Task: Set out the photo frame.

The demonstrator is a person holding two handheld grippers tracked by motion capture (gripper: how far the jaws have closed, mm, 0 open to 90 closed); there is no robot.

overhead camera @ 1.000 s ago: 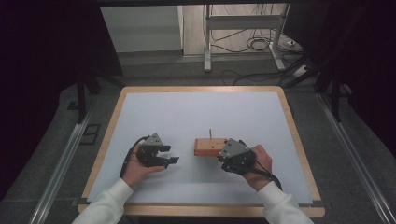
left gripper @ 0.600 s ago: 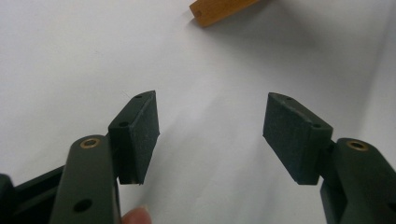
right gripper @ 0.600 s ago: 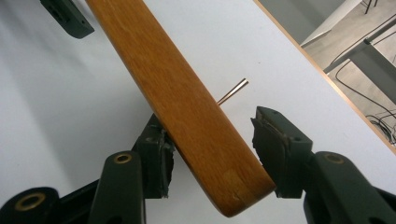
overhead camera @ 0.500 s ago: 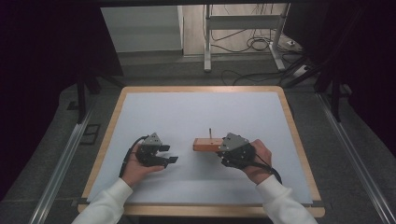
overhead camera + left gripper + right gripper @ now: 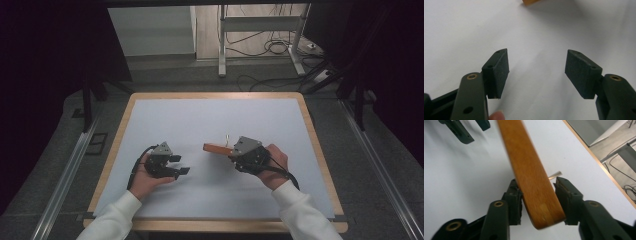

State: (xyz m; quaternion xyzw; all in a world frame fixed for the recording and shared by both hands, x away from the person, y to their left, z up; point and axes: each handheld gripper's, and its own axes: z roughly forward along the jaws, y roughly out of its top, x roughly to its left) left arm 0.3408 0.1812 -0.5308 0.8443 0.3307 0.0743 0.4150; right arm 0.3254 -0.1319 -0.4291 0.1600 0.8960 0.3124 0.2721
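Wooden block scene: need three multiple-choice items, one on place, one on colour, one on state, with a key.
1. Where is the wooden block?
A. between the right gripper's jaws
B. between the left gripper's jaws
C. off the table

2. What colour is the table's top sheet?
A. green
B. white
C. red

3. How is the left gripper?
A. shut on the block
B. open, nothing between its jaws
C. shut on a cable

Key: 1 A, the right gripper view shows the pads at the block's sides; 2 B, high view; 3 B, the left gripper view shows a wide bare gap.
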